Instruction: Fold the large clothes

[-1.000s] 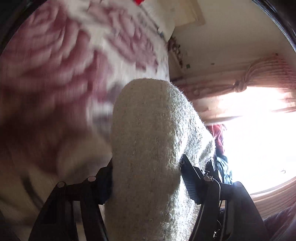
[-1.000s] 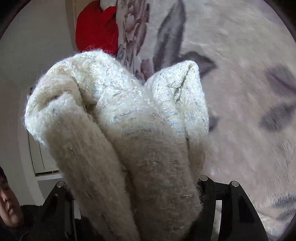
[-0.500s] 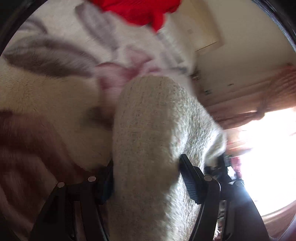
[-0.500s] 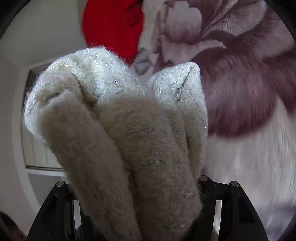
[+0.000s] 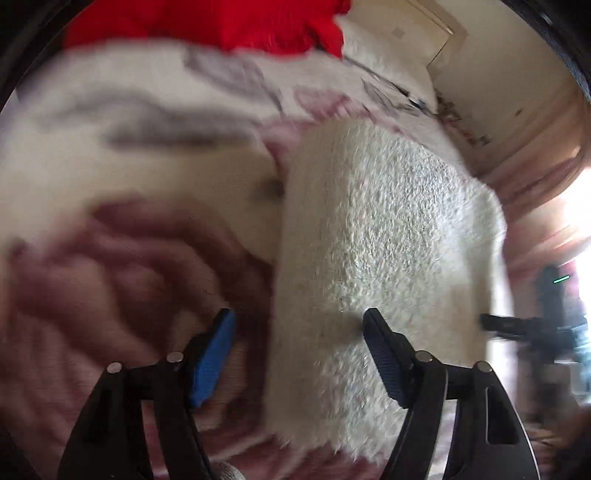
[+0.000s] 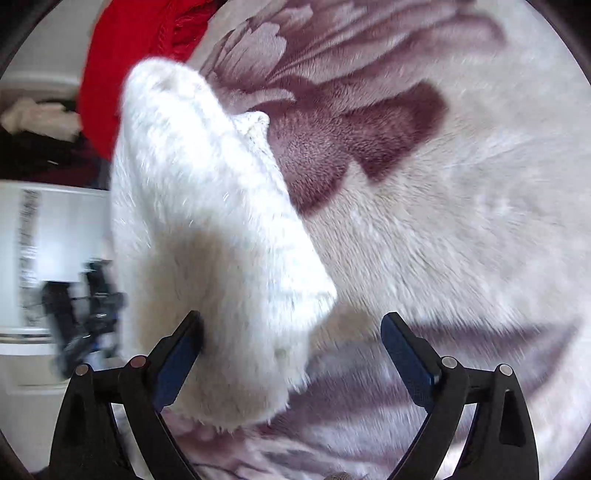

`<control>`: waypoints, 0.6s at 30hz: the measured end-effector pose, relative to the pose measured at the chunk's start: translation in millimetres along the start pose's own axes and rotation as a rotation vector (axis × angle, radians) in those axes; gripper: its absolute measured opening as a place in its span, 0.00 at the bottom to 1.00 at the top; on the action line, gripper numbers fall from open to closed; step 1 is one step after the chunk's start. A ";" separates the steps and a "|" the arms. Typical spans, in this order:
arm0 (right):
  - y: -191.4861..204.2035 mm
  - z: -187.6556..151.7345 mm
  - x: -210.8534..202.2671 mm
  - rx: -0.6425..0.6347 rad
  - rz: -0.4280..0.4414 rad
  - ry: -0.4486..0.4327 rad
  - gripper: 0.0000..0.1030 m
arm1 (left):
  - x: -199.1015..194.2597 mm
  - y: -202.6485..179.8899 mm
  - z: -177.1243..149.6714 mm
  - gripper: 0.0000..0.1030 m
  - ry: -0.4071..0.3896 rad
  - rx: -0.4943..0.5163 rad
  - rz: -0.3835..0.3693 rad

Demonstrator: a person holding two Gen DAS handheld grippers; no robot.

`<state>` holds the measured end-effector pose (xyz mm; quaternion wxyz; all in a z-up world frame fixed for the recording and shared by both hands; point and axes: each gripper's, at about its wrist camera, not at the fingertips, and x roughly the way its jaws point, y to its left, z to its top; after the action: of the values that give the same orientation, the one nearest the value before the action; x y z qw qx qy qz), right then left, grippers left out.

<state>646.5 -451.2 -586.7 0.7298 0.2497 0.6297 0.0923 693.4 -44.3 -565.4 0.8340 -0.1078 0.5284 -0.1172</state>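
A fuzzy cream knitted garment lies folded on a floral plush blanket; it also shows in the right wrist view. My left gripper is open, its jaws wide apart, and the garment's left edge lies between them against the right finger. My right gripper is open, the garment's right edge lying loose between the jaws beside the left finger. Neither gripper clamps the fabric.
A red garment lies at the far end of the blanket, also in the right wrist view. The other gripper shows at the right edge of the left view. A bright window and pink curtain are to the right.
Both grippers were shut on the cream garment and carried it down toward the blanket. Now both have opened and the garment rests on the blanket.
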 end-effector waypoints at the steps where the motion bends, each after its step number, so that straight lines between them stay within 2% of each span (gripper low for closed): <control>1: 15.6 -4.6 -6.1 -0.032 -0.095 -0.043 0.94 | -9.9 -9.4 -1.6 0.90 -0.022 0.033 0.083; 2: 32.0 -9.9 -12.6 -0.060 -0.201 -0.086 0.98 | -12.0 -14.3 -2.6 1.00 -0.024 0.051 0.112; 4: 60.1 -27.9 -28.6 -0.096 -0.380 -0.153 1.00 | -26.2 -27.0 -6.4 1.00 -0.025 0.072 0.152; 6: 79.8 -50.6 -40.9 -0.099 -0.476 -0.190 1.00 | -41.7 -38.4 -11.4 1.00 -0.022 0.090 0.190; 10: 106.3 -103.8 -83.8 -0.095 -0.550 -0.230 1.00 | -87.0 -63.6 -22.7 1.00 -0.052 0.121 0.216; 11: 130.4 -89.9 -77.4 -0.093 -0.566 -0.247 1.00 | -97.6 -67.4 -25.2 1.00 -0.058 0.124 0.211; 12: 138.6 -102.1 -90.2 -0.096 -0.586 -0.264 1.00 | -111.0 -72.3 -27.0 1.00 -0.069 0.121 0.212; 18: 188.4 -160.0 -207.0 -0.071 -0.585 -0.353 1.00 | -199.2 -106.4 -47.5 1.00 -0.130 0.130 0.236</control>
<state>486.6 -342.8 -328.6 0.8313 0.0453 0.5350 -0.1437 559.2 -86.3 -382.5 0.8797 0.0018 0.4734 -0.0449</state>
